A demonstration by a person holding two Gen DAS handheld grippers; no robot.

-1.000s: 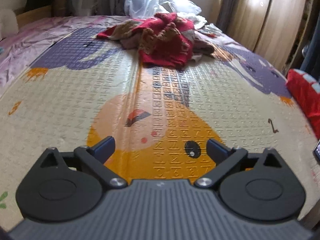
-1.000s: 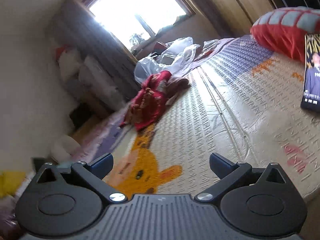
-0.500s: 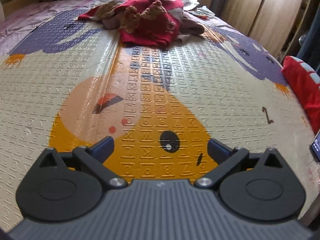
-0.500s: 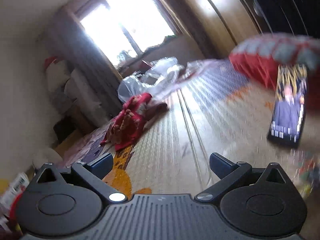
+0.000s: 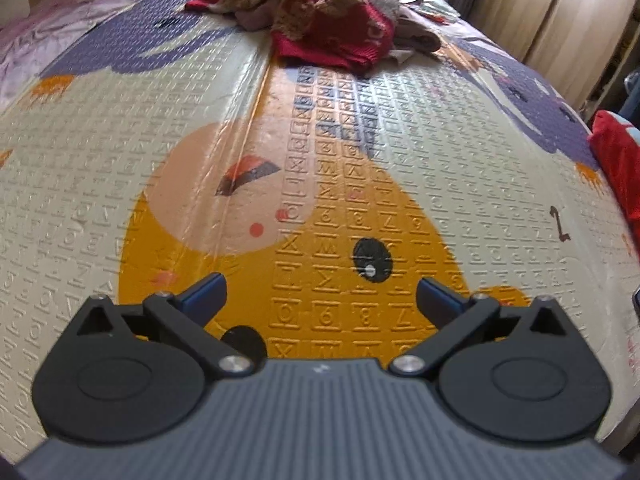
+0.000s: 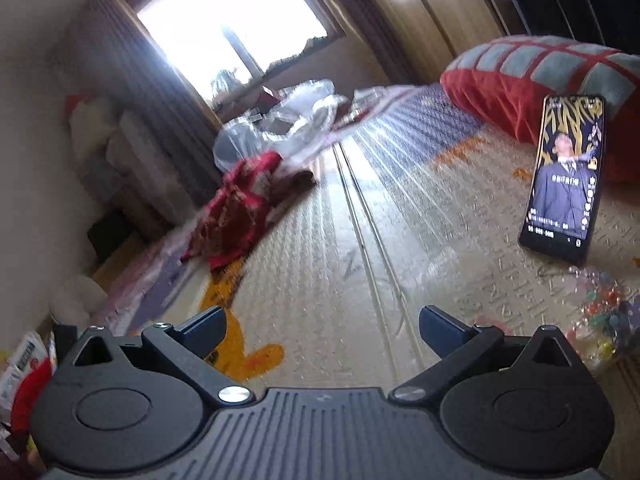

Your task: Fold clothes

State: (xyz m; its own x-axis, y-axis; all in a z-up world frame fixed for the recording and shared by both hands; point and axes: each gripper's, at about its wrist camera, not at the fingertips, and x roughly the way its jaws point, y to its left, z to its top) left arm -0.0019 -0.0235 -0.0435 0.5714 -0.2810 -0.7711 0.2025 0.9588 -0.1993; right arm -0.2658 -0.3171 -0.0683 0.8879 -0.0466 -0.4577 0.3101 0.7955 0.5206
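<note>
Both the left gripper [image 5: 320, 296] and right gripper [image 6: 322, 330] have wide open, empty jaws, so a grab at the crumpled red clothes [image 5: 332, 20] at the bed's far end might pinch the play mat [image 5: 120, 140] or bump the phone [image 6: 564, 180].

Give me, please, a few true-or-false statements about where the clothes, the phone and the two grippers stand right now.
1. The red garment lies crumpled on the play mat. True.
2. The left gripper is shut on the red garment. False: its jaws are open and empty, well short of the garment.
3. The phone lies on the mat with its screen lit. True.
4. The right gripper holds the phone. False: it is open and holds nothing; the phone lies apart, ahead and to its right.
5. The red garment is neatly folded. False: it is a rumpled heap.
</note>
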